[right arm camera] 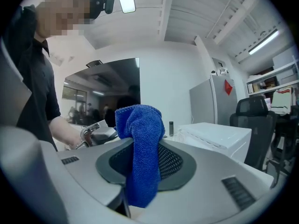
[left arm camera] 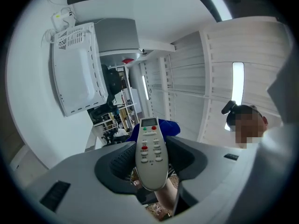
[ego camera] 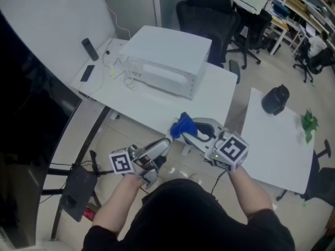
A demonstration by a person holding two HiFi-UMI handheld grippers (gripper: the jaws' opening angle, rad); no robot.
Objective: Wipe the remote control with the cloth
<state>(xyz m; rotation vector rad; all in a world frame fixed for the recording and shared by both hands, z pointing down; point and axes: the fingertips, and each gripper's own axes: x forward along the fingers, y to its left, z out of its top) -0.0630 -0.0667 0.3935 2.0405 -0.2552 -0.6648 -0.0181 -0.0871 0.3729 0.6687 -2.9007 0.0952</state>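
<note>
Left tool [left arm camera: 151, 166] clamps remote control [left arm camera: 150, 146], cloth [right arm camera: 141, 148] in right tool [right arm camera: 145, 168] beside

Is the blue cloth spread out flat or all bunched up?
Bunched up. The blue cloth is a scrunched wad, folded over at the top, pinched between the jaws of the right gripper.

Clothing: black short-sleeved top [ego camera: 209, 221], sleeves ending above the elbows.
Left gripper [left arm camera: 150, 160]: light grey moulded plastic shell, dark grey ribbed pads inside the jaws, small dark rectangular insets on the shell.
Left marker cube [ego camera: 121, 162]: white, with black square markers.
Right gripper [right arm camera: 140, 164]: same light grey shell, dark mesh-textured pads.
Right marker cube [ego camera: 232, 150]: white, with black square markers and a small green light [ego camera: 216, 156] beside it.
</note>
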